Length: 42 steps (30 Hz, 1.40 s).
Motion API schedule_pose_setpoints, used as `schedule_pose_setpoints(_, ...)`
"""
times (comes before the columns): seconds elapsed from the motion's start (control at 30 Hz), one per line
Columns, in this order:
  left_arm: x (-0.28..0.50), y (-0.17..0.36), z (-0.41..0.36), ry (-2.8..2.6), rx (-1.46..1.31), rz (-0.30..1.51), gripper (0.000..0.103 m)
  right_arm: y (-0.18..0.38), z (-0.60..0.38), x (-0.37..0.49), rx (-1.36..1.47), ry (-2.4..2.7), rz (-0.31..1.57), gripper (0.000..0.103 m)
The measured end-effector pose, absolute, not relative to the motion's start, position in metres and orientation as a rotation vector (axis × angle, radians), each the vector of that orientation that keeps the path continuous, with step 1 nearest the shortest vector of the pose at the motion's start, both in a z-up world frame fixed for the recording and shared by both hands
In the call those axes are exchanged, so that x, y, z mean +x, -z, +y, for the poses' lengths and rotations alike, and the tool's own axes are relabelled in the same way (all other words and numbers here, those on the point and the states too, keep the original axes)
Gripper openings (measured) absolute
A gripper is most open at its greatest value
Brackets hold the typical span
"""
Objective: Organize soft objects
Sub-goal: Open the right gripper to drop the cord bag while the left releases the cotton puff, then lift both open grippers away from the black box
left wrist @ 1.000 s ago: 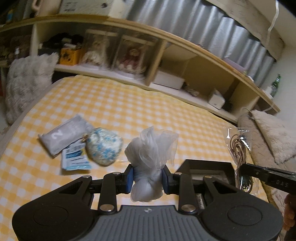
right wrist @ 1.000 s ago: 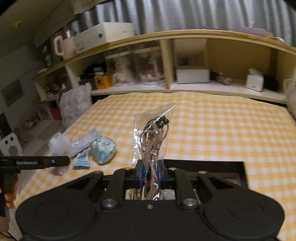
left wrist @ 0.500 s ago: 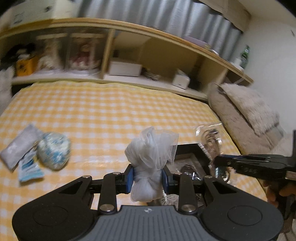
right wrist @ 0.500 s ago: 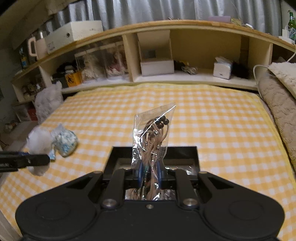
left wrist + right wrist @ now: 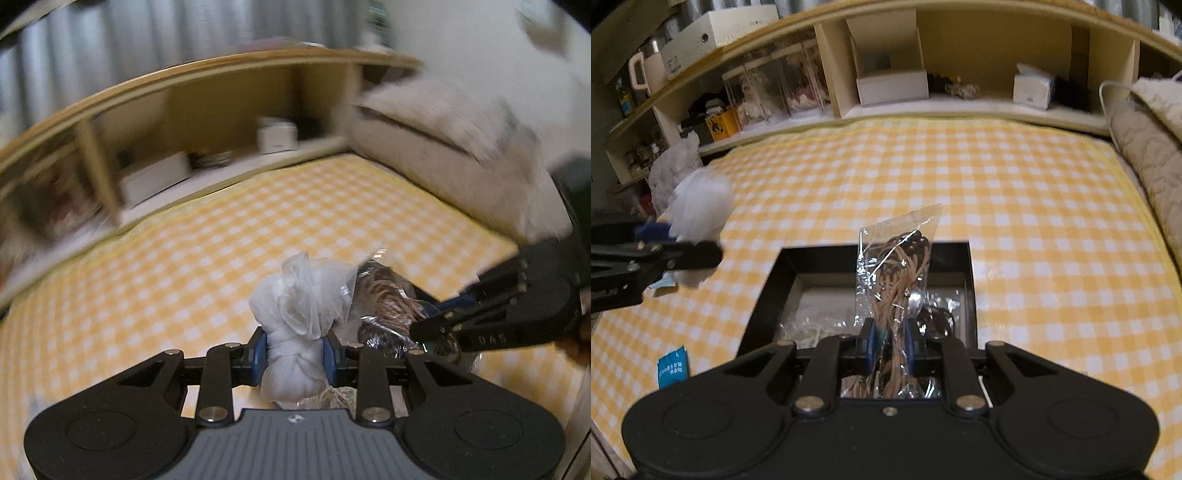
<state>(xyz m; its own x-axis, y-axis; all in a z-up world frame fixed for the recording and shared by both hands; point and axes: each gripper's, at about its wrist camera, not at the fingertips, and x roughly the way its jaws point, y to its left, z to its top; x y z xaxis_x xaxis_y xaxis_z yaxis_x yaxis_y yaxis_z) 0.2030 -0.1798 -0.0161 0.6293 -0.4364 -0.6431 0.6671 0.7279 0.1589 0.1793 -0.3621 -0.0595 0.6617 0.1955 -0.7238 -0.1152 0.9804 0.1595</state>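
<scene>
Yellow-checked bedding (image 5: 1015,206) carries a black tray (image 5: 768,284), presumably the sorting spot, so the right gripper (image 5: 889,347) clamps a bagged cord bundle (image 5: 897,266) above it while the left gripper (image 5: 294,354) pinches a white gauze bundle (image 5: 303,317) nearby.

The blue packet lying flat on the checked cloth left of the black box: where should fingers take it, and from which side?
Probably by an edge, from above. The blue packet lies flat and thin on the checked cloth, so nothing stands up to pinch; its near edge, away from the black box, looks freest. Both grippers are full: the left gripper holds the white mesh bundle.
</scene>
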Motion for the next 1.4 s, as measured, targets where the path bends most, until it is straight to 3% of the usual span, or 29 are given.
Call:
schedule_pose_setpoints(0.27, 0.214, 0.052, -0.218, 0.796, 0.852, 0.544, 0.032, 0.077, -0.361, 0.19, 0.157, -0.211, 0.871, 0.017)
schedule_pose_setpoints(0.6, 0.243, 0.078, -0.233, 0.865, 1.057, 0.619, 0.035, 0.097, -0.359, 0.205, 0.164, -0.254, 0.923, 0.02)
schedule_pose_setpoints(0.67, 0.245, 0.081, -0.233, 0.85, 1.065, 0.639, 0.041, 0.101, -0.357, 0.207, 0.161, -0.26, 0.936, 0.029)
schedule_pose_setpoints(0.7, 0.248, 0.082, -0.233, 0.842, 1.065, 0.641, 0.05, 0.102, -0.356, 0.208, 0.155, -0.259, 0.944, 0.036)
schedule_pose_setpoints(0.8, 0.247, 0.082, -0.228, 0.844, 1.057, 0.641, 0.06, 0.102, -0.355, 0.207, 0.155, -0.271, 0.95, 0.044)
schedule_pose_setpoints(1.0, 0.246, 0.08, -0.222, 0.835, 1.022, 0.661, 0.067, 0.093, -0.364, 0.202, 0.19, -0.239, 0.919, 0.042)
schedule_pose_setpoints(1.07, 0.247, 0.078, -0.22, 0.829, 1.007, 0.662, 0.068, 0.087, -0.367, 0.197, 0.193, -0.22, 0.902, 0.038)
schedule_pose_setpoints(1.13, 0.246, 0.076, -0.219, 0.821, 0.988, 0.664, 0.069, 0.085, -0.367, 0.194, 0.192, -0.225, 0.9, 0.024)
schedule_pose_setpoints(1.2, 0.245, 0.074, -0.217, 0.818, 0.964, 0.666, 0.069, 0.089, -0.364, 0.195, 0.174, -0.245, 0.931, 0.02)
schedule_pose_setpoints(1.4, 0.24, 0.068, -0.212, 0.82, 0.904, 0.672, 0.069, 0.113, -0.343, 0.202, 0.016, -0.252, 1.028, 0.02)
